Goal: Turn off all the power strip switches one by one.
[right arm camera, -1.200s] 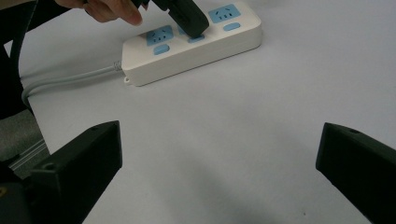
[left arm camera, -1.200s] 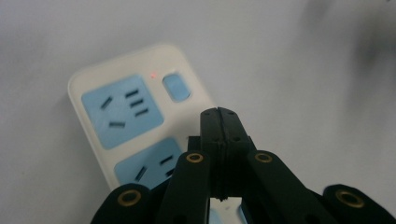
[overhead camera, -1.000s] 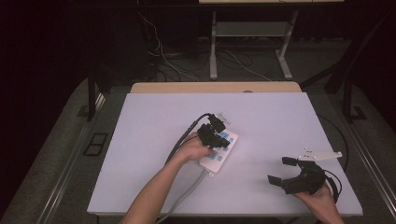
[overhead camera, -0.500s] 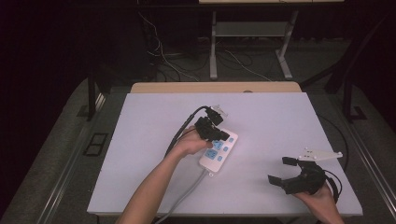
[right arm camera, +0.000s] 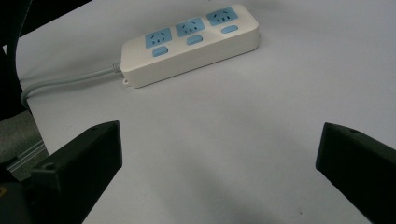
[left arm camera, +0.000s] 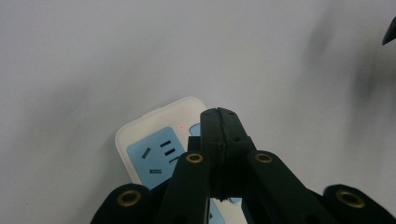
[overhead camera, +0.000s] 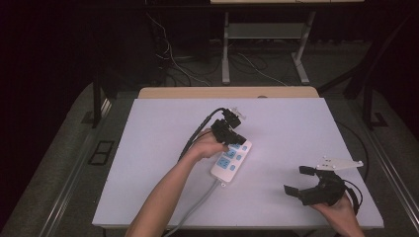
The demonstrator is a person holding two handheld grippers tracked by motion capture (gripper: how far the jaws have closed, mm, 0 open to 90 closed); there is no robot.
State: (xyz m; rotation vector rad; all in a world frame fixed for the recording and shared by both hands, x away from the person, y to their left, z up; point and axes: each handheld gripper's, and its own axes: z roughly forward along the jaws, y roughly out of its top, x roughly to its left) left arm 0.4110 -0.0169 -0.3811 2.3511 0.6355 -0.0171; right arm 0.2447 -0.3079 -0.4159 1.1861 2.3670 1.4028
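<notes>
On the power strip [left arm camera: 154, 154], no legible writing.

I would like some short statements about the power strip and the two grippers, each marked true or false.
1. The left gripper has its jaws shut together. True.
2. The right gripper is clamped on the power strip. False: its jaws are wide open with nothing between them, apart from the strip.
3. The power strip has three blue sockets. True.
4. A small red light glows on the strip near the left gripper's tip. True.
5. A plug sits in the middle socket. False: all three sockets are free in the right gripper view.
6. The grey cable leaves the strip toward the far edge of the table. False: it runs toward the near edge.
</notes>
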